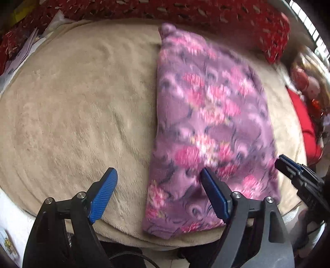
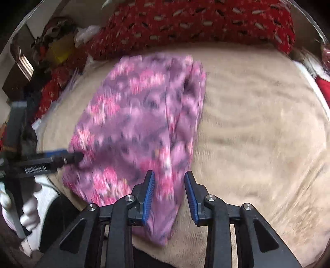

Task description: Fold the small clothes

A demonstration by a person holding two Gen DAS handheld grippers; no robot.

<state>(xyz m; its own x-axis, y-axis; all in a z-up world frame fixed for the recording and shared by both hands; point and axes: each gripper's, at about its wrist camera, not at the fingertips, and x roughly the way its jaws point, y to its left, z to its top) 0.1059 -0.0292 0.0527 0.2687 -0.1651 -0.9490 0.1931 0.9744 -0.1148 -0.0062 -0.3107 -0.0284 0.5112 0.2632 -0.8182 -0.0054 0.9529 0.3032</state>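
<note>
A purple fleece garment with pink flowers [image 1: 208,115] lies folded lengthwise on a beige blanket [image 1: 78,115]. My left gripper [image 1: 158,172] stands open wide above the garment's near left edge. One blue pad [image 1: 105,191] hangs over bare blanket and the other over the cloth, with nothing gripped. In the right wrist view the garment [image 2: 136,127] is blurred. My right gripper [image 2: 169,176] hovers over its near end, jaws partly apart, and the pads [image 2: 149,195] do not press the cloth. My left gripper [image 2: 75,157] shows from the side at the garment's left edge, and my right gripper [image 1: 283,162] shows at its right edge.
A red patterned cushion [image 1: 226,18] runs along the far side of the blanket. Clutter of papers and boxes [image 2: 57,47] sits at the far left, red items [image 1: 305,123] at the right. A white-gloved hand [image 2: 31,214] holds the left tool. The blanket's near edge [image 1: 123,237] drops off below the grippers.
</note>
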